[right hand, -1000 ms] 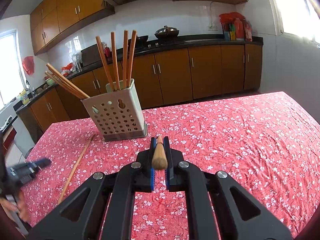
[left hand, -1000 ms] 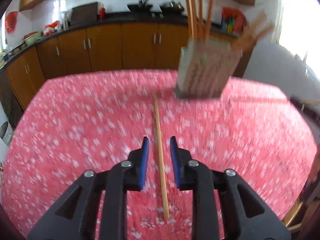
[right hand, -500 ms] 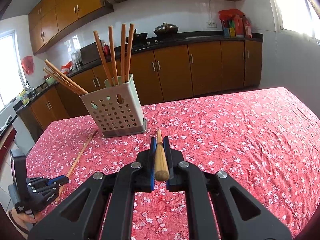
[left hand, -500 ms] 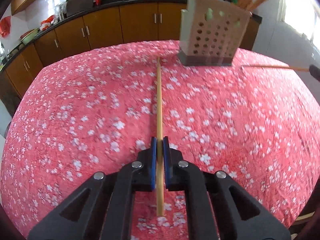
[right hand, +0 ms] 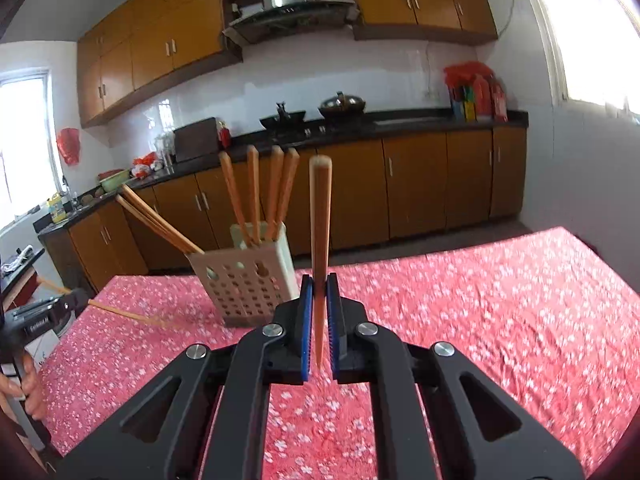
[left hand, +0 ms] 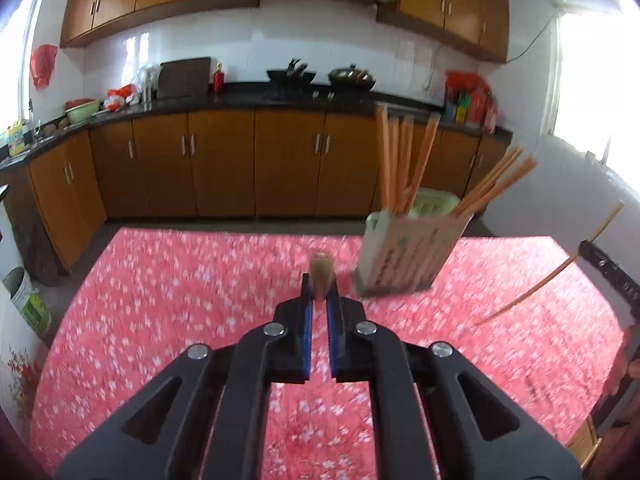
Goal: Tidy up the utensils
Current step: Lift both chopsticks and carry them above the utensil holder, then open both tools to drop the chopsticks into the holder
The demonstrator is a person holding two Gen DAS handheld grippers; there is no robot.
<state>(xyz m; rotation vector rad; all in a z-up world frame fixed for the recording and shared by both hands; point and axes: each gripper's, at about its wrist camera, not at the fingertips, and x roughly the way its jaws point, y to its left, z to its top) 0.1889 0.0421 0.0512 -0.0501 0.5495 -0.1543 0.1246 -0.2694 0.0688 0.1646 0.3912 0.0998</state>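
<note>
A beige perforated utensil holder stands on the red flowered table and holds several wooden chopsticks. My left gripper is shut on a wooden chopstick, seen end-on, lifted above the table left of the holder. My right gripper is shut on another wooden chopstick, which stands nearly upright just right of the holder. The right gripper's chopstick also shows at the right of the left wrist view, and the left gripper's at the left of the right wrist view.
The table wears a red cloth with white flowers. Wooden kitchen cabinets and a dark counter with pans run behind it. A chair edge sits at the table's right side.
My left gripper has lifted its chopstick off the table and tipped it up. My right gripper has raised and turned its chopstick from flat to nearly upright, closer to the holder.
</note>
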